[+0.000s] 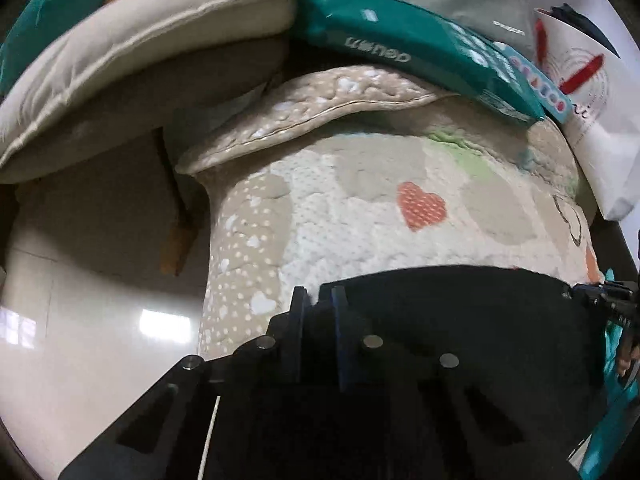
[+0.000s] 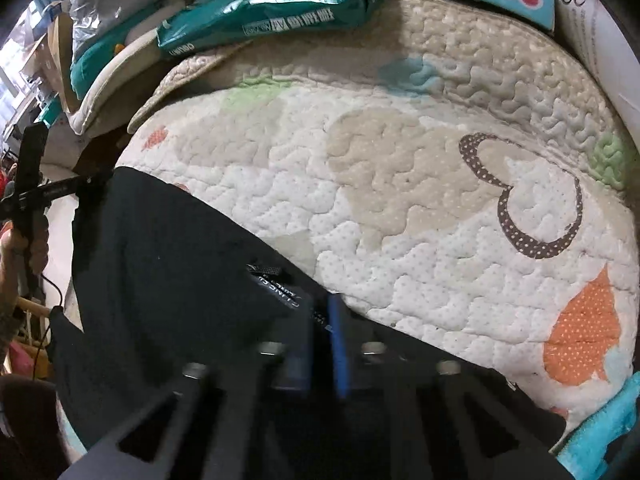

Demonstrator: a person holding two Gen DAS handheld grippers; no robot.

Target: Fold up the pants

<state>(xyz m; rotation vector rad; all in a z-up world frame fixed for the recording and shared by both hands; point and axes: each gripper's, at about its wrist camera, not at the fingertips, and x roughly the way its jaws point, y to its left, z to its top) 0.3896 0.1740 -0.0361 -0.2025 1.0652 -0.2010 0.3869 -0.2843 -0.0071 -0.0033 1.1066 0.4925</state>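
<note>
Both grippers, left [image 1: 318, 294] and right [image 2: 320, 308], tilt steeply down, jaws pinched shut on the black pants [image 2: 168, 264] edge over the quilt [image 2: 400, 184]

Both fisheye views are fairly bright yet soft, bowed at the edges with black corners, window glare shining on the glossy floor [image 1: 100, 320], motion blur smearing the right gripper [image 2: 320, 332], and the black pants [image 2: 168, 248] swallowing nearly all detail in shadow
</note>
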